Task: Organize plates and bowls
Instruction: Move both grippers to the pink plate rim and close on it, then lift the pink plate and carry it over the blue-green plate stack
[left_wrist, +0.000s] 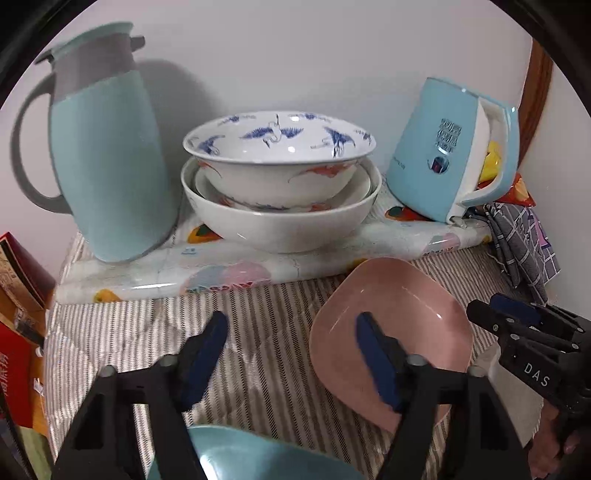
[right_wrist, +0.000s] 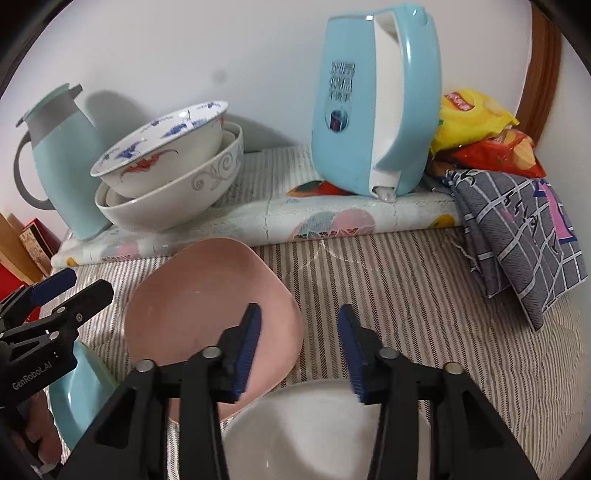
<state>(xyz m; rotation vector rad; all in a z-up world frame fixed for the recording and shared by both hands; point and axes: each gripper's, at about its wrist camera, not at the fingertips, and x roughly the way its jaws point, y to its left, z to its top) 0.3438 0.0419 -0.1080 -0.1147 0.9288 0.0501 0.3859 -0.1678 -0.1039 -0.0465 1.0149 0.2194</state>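
Note:
A square pink plate (left_wrist: 402, 325) lies on the striped cloth, and the right wrist view shows the same pink plate (right_wrist: 199, 302). A teal plate (left_wrist: 240, 454) sits below my left gripper (left_wrist: 291, 358), which is open; its right finger overlaps the pink plate in the picture. My right gripper (right_wrist: 299, 350) is open over the far rim of a white plate (right_wrist: 303, 435), with only cloth showing between the pads. At the back, a crane-patterned bowl (left_wrist: 280, 147) is nested in a stack inside a large white bowl (left_wrist: 284, 221). Each view shows the other gripper: the right gripper (left_wrist: 517, 317) and the left gripper (right_wrist: 59, 291).
A pale blue thermos jug (left_wrist: 107, 166) stands left of the bowl stack and a blue electric kettle (left_wrist: 450, 151) right of it, both on a raised printed mat (left_wrist: 221, 266). A folded grey checked cloth (right_wrist: 517, 229) and snack bags (right_wrist: 476, 122) lie right. Red boxes (left_wrist: 18, 314) stand left.

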